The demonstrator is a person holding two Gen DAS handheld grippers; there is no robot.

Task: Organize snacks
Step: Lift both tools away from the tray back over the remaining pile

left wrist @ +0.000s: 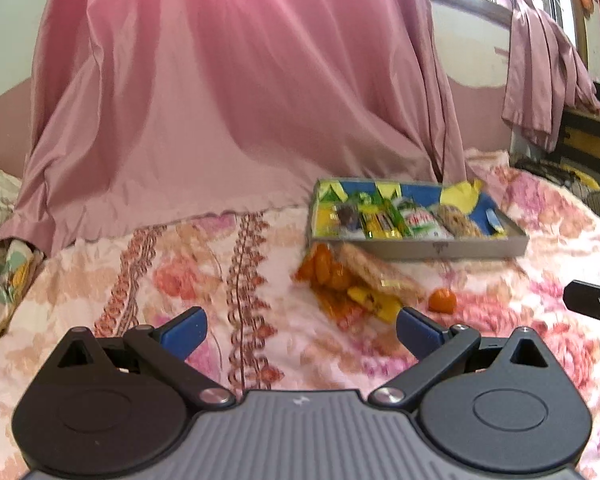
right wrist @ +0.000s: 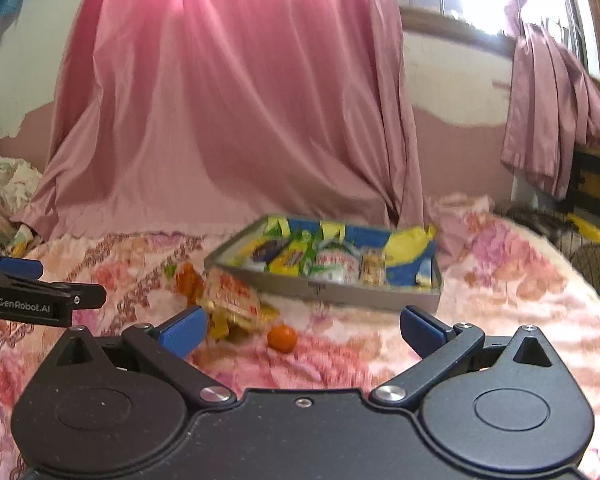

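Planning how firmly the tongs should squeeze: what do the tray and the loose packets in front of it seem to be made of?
The tray looks like rigid grey board or thin metal with a matte finish: straight walls, crisp corners; which one is unclear. The loose packets look like thin glossy plastic film: crinkled, with bright highlights, though the picture is blurred. Neither the left tongs nor the right tongs touch them.

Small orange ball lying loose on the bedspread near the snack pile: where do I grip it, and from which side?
Grip the orange ball across its middle, coming from above with the open right gripper. It is round and lies alone on the soft bedspread, clear of the snack pile, so both sides look free.
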